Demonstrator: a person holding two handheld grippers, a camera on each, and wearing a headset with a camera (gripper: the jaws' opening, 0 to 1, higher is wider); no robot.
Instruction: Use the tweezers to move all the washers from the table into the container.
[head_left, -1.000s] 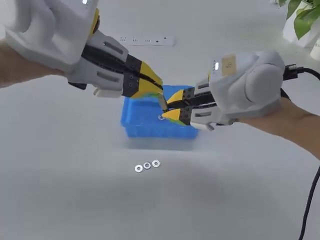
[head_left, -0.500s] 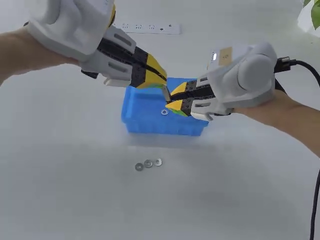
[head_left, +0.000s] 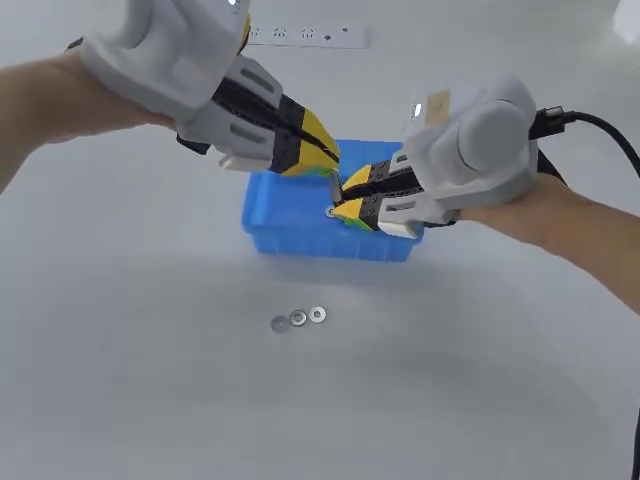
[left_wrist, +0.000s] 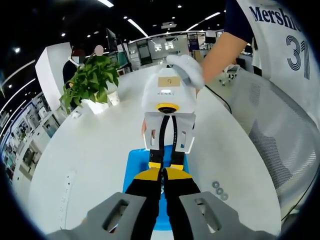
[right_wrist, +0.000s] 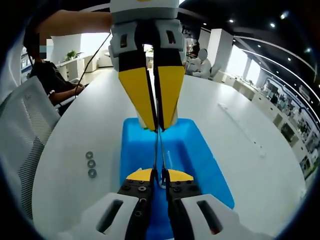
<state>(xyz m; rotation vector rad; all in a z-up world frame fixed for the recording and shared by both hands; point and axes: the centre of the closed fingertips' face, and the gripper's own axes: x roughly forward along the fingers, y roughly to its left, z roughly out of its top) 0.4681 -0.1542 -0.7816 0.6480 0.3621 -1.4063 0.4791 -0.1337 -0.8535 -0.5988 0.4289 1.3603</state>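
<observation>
Washers, three in a row, unmoved on worktop near right gripper; left gripper and right both still clamped on tweezers over container.

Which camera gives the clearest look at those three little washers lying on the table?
The head view: the washers lie in an open row before the blue container. Both gripper views show them too, small and warped, beside the container.

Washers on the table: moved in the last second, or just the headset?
No. The three washers lie in the same short row, just as far off the front wall of the blue container. The camera shifted; they did not.
</observation>
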